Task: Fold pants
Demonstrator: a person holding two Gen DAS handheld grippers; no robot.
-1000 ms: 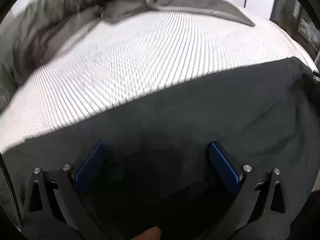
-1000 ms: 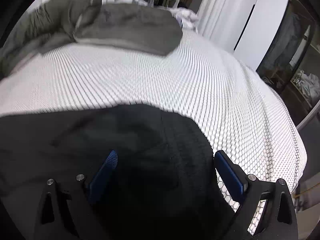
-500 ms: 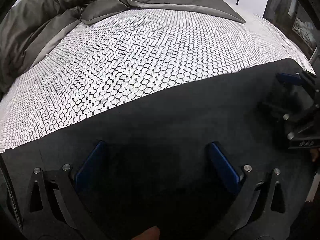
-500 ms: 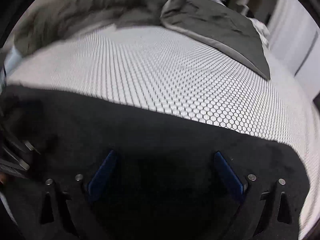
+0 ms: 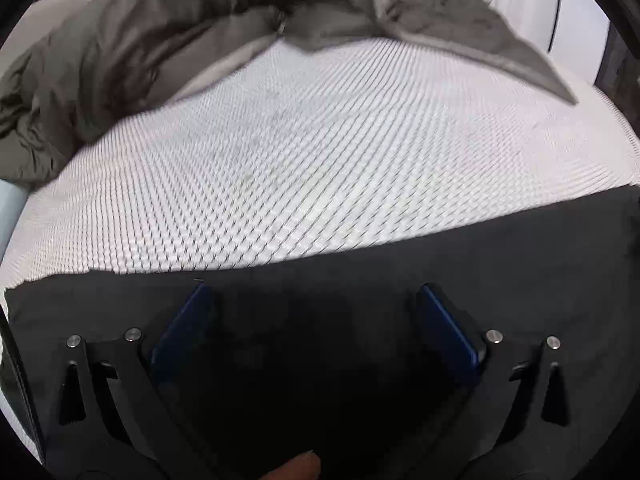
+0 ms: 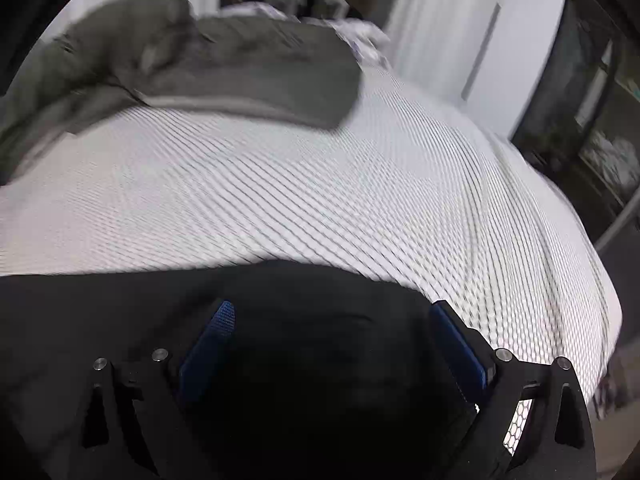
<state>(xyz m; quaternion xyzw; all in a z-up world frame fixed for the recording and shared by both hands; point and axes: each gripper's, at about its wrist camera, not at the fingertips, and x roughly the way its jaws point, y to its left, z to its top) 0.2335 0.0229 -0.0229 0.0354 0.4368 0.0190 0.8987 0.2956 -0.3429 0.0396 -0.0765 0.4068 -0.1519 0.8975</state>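
Lying flat along near edge of white honeycomb-patterned bed sheet [image 5: 320, 168]: black pants [image 5: 500, 264]. Left gripper [image 5: 312, 300] and right gripper [image 6: 332, 316] over the dark fabric, fingers spread apart, nothing clamped. Grey duvet [image 6: 240, 64] bunched at far side.

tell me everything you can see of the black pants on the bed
The black pants are a dark, matte, soft-looking fabric spread flat across the near part of the white honeycomb-patterned sheet. Their far edge runs fairly straight in the left wrist view; in the right wrist view it curves round to an end on the right. No waistband, pockets or seams can be made out. The left gripper and right gripper sit over the cloth, jaws wide apart, gripping nothing.
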